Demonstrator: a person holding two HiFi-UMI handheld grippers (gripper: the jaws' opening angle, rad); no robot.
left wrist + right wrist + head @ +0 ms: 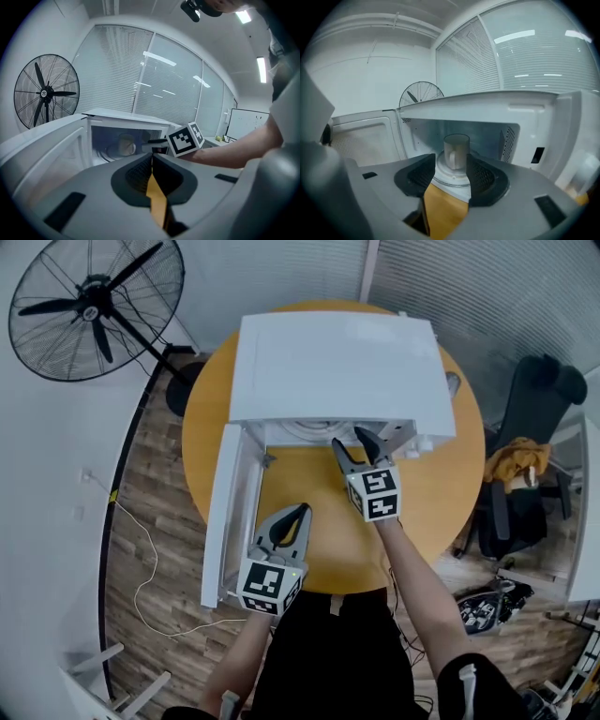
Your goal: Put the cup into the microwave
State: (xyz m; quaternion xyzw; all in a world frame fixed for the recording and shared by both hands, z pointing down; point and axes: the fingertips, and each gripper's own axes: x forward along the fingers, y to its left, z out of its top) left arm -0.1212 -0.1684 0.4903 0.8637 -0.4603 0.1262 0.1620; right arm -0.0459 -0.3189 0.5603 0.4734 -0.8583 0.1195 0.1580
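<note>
A beige handled cup (455, 151) stands upright on the glass turntable (450, 180) inside the white microwave (337, 362). The microwave door (230, 512) hangs open to the left. My right gripper (354, 442) is at the mouth of the oven with its jaws open. In the right gripper view the cup shows beyond the right gripper (452, 173), apart from both pads. The left gripper (295, 518) hovers over the yellow table (431, 493) near the door, shut on nothing. From the left gripper (151, 159) I see the cup (125, 145) in the cavity.
The microwave fills the back of the round table; bare tabletop lies in front of it. A standing fan (94, 306) is at the far left. An office chair (530, 456) with a yellow cloth stands at the right. A white cable (150, 568) trails over the wooden floor.
</note>
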